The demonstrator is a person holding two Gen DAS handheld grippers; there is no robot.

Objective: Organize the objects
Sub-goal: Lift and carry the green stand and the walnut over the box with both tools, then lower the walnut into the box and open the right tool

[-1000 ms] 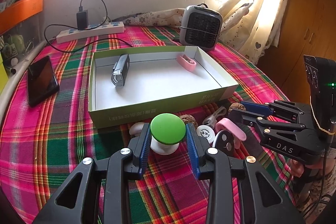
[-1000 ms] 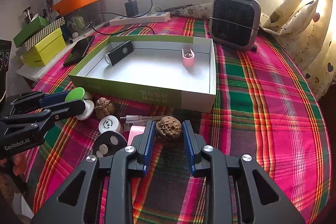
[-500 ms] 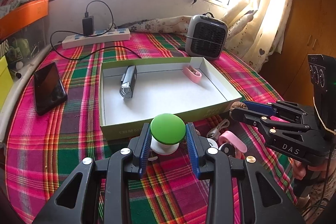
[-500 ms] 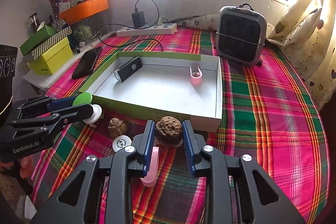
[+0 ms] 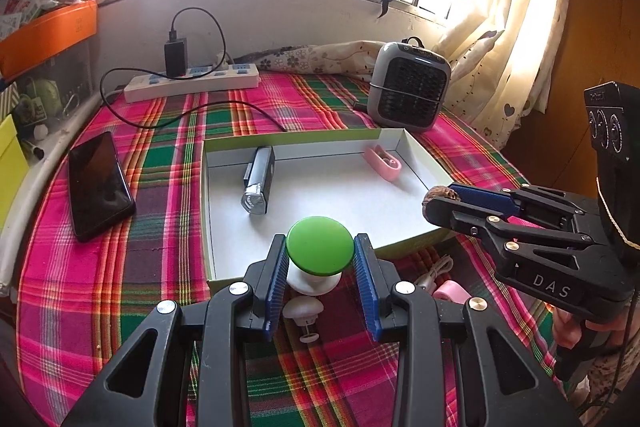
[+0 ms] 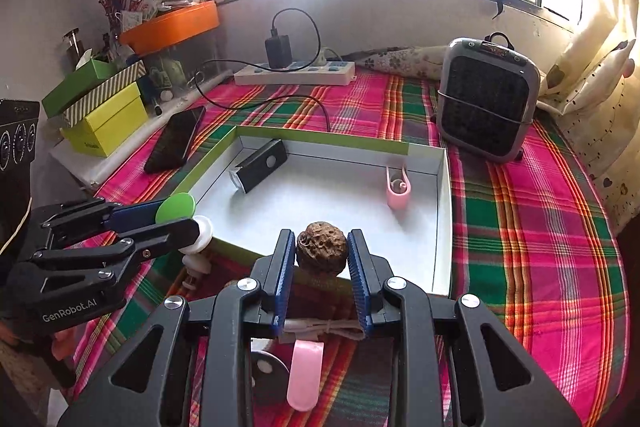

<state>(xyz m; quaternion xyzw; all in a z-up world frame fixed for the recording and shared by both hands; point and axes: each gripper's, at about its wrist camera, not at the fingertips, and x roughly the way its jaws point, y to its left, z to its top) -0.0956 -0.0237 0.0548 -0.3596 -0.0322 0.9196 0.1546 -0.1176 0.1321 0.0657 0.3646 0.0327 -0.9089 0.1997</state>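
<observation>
The left tongs (image 5: 320,259) clamp the green-capped mushroom toy (image 5: 320,245); the right tongs (image 6: 321,259) clamp the walnut (image 6: 321,251). Both items hang above the near wall of the open box (image 5: 224,145). The box floor lies directly ahead and below; the right tongs appear slightly nearer.

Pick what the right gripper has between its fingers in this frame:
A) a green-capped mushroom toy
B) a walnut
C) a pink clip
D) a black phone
B: the right gripper is shut on the walnut, its blue pads pressing both sides, above the near wall of the box.
</observation>
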